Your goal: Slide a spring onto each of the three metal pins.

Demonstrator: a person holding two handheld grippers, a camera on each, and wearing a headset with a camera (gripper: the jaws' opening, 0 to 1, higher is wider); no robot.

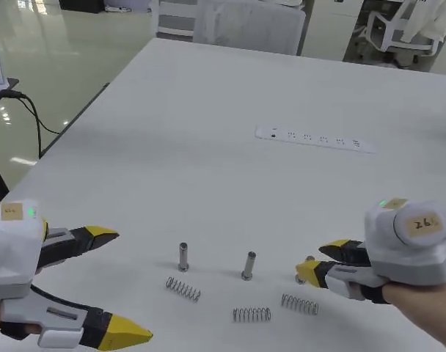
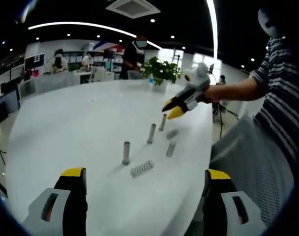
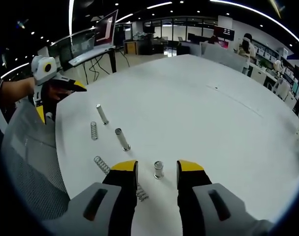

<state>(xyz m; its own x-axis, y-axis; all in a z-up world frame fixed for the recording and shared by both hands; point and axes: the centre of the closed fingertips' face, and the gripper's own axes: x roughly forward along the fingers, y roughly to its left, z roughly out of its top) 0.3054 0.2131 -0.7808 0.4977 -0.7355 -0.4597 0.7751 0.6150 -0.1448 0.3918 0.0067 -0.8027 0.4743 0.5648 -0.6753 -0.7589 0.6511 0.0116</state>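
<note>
- The left gripper [image 1: 124, 286] hangs over the front edge of the white table [image 1: 208, 147], toward its left side. Its two yellow-tipped jaws are spread wide and there is nothing between them.
- The left pin [image 1: 183, 257] stands upright near the front edge. The left spring [image 1: 183, 288] lies flat just in front of it and does not touch it.
- The middle pin [image 1: 249, 265] stands also upright, a little to the right. The middle spring [image 1: 251, 314] lies in front of it, closer to the front edge.
- The right spring [image 1: 300, 303] lies flat on the table, just in front of the right pin [image 1: 304, 273].
- The right gripper [image 1: 322, 260] is low over the table at the right side, held by a hand. In the right gripper view its jaws are only a little apart and the right pin stands between the tips, with a small gap at each side.
- No spring is on a pin; all three lie on the surface.
- Further back, toward the far edge, a white power strip [image 1: 313, 138] lies on the table, well apart from the pins.
</note>
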